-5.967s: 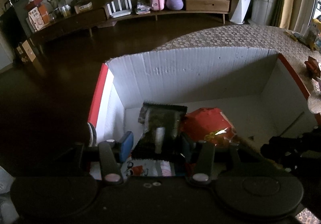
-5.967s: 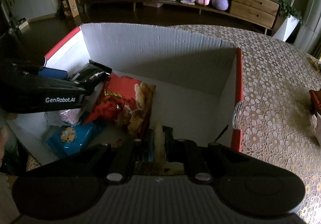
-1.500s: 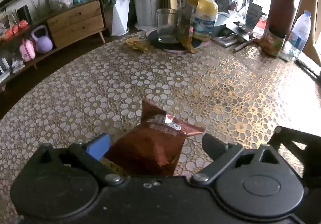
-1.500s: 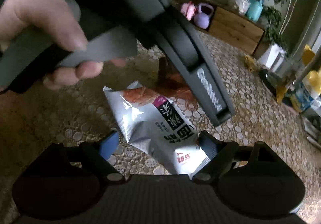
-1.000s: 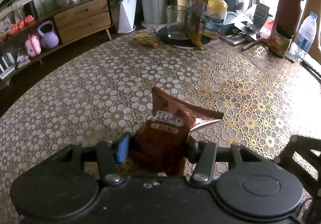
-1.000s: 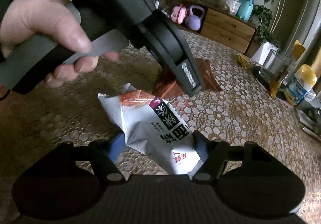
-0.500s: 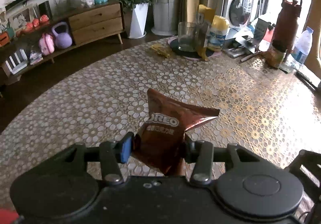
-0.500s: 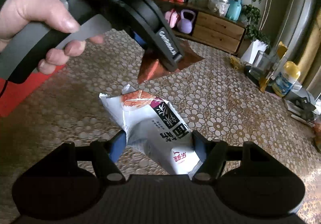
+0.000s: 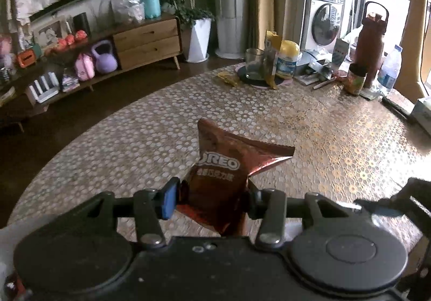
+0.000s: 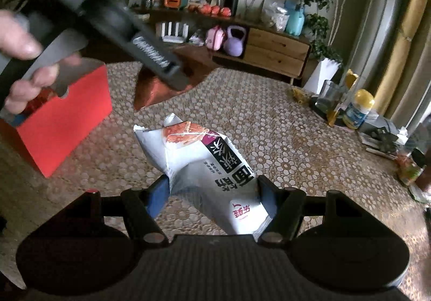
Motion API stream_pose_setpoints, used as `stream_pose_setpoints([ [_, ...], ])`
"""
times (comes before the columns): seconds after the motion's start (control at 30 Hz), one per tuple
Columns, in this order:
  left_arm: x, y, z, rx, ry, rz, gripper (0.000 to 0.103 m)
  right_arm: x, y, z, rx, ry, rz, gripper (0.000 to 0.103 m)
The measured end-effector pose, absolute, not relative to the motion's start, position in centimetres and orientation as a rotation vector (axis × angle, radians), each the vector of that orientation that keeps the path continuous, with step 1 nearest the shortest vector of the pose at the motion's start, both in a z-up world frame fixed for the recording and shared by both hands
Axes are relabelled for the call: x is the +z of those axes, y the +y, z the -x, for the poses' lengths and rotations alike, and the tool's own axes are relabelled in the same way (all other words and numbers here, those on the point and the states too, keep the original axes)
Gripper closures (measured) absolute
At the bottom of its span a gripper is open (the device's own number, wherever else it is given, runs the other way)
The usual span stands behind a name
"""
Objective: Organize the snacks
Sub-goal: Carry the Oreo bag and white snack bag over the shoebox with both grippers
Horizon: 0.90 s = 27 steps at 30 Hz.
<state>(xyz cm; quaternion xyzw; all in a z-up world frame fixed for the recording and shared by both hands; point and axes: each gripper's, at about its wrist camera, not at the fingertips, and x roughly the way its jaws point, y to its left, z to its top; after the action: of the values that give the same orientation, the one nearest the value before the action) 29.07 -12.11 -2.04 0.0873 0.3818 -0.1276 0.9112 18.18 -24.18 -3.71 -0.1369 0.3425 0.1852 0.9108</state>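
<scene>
My left gripper (image 9: 210, 193) is shut on a brown Oreo packet (image 9: 223, 166), held up off the patterned table (image 9: 134, 139). The right wrist view shows that same brown packet (image 10: 150, 88) hanging under the left gripper's body, which a hand (image 10: 24, 58) holds at the upper left. My right gripper (image 10: 212, 193) is shut on a white snack bag (image 10: 204, 155) with black characters and a red picture, also lifted above the table. A red box (image 10: 70, 112) with a white inside stands at the left in the right wrist view.
At the table's far side stand a glass (image 9: 254, 63), a yellow-lidded tub (image 9: 287, 62), a dark red flask (image 9: 370, 39), a jar and a water bottle (image 9: 389, 70). Beyond the table runs a low wooden sideboard (image 9: 145, 39) with small items.
Both grippers closed on their packets on the table and lifted them. Both views have swung left, and the red box has come into the right wrist view.
</scene>
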Motion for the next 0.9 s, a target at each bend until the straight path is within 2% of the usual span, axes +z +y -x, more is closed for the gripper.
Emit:
stream_pose_setpoints([
  [0.53,1.8,-4.5,-18.8,-0.211,0.743,-0.125,0.058,1.6,-18.0,-11.8,0.403,0.665,0.187,0.033],
  [0.9,2.5,3.4,-14.7,-0.07,0.717,-0.047,0.058,3.1,-11.7,-11.0,0.401,0.719,0.07,0.033],
])
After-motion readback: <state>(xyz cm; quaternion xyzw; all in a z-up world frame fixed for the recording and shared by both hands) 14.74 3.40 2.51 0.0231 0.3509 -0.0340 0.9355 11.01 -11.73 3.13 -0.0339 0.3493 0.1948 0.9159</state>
